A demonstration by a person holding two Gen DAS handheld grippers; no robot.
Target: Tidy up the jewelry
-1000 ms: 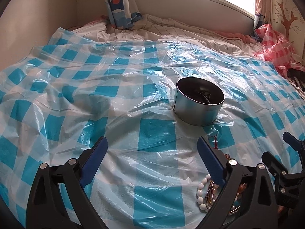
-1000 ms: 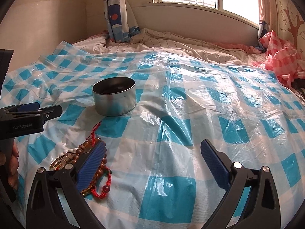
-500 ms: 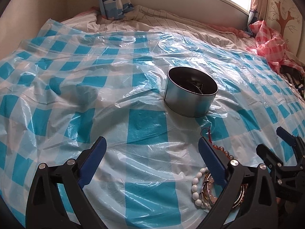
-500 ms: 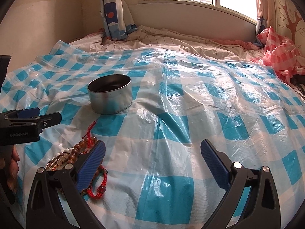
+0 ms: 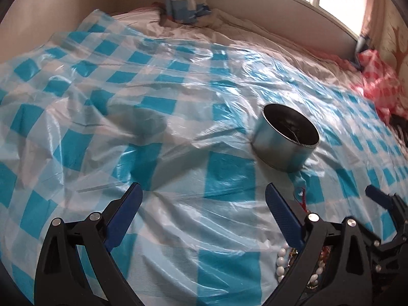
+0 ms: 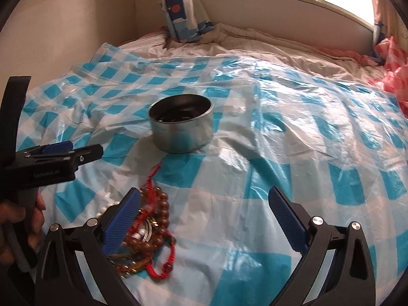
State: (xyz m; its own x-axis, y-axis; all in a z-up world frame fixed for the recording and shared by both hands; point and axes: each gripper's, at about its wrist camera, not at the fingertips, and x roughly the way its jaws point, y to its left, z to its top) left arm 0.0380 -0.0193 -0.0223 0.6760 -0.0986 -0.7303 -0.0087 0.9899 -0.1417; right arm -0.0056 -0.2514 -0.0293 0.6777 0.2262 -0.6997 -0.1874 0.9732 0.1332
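Note:
A round metal tin (image 5: 287, 142) stands on the blue-and-white checked plastic sheet (image 5: 153, 127); it also shows in the right wrist view (image 6: 181, 128), with dark items inside. A pile of jewelry (image 6: 150, 232) lies in front of it: brown bead bracelets, red cord, white pearls. In the left wrist view the pearls (image 5: 280, 262) show beside the right finger. My left gripper (image 5: 202, 211) is open and empty, left of the pile. My right gripper (image 6: 204, 211) is open and empty, its left finger over the pile.
The sheet covers a bed with a rumpled beige quilt (image 6: 255, 40) at the back. A blue patterned curtain (image 6: 178, 7) hangs by the window. Red checked cloth (image 5: 377, 86) lies at the right edge. A wall runs along the left.
Both grippers have swung and tilted, so the tin now sits further right in both views. The jewelry pile is closer under the right gripper's left finger. Both grippers stay open.

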